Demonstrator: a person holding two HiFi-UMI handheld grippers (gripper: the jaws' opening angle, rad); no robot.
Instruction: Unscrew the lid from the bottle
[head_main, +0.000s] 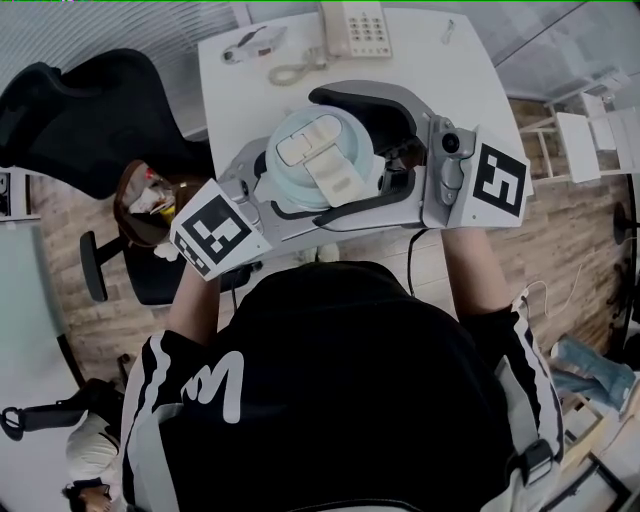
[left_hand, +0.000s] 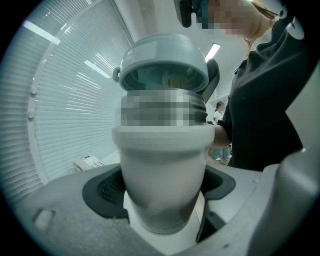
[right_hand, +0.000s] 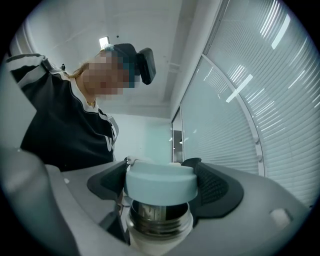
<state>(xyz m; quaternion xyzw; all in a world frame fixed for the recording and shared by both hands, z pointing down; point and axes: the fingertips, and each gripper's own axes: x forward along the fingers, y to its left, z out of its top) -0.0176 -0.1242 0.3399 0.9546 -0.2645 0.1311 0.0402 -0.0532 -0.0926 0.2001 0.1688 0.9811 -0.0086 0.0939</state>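
Observation:
A white bottle (left_hand: 162, 170) is held upright in the air above the table. My left gripper (left_hand: 161, 187) is shut on its body, one dark pad (left_hand: 102, 192) on each side. The pale blue lid (right_hand: 160, 182), with a white flip clasp on top (head_main: 315, 155), sits between the ribbed pads (right_hand: 217, 187) of my right gripper (right_hand: 161, 186), which is shut on it. The lid stands slightly above the bottle's metal threaded neck (right_hand: 159, 215), and the threads show. In the head view both grippers (head_main: 290, 185) (head_main: 350, 140) meet at the bottle in front of the person's chest.
Below lies a white table (head_main: 240, 100) with a telephone (head_main: 355, 28), its cord (head_main: 295, 70) and a small tool (head_main: 250, 45). A black office chair (head_main: 90, 120) and a bin (head_main: 150, 200) stand at the left, a white shelf (head_main: 585, 130) at the right.

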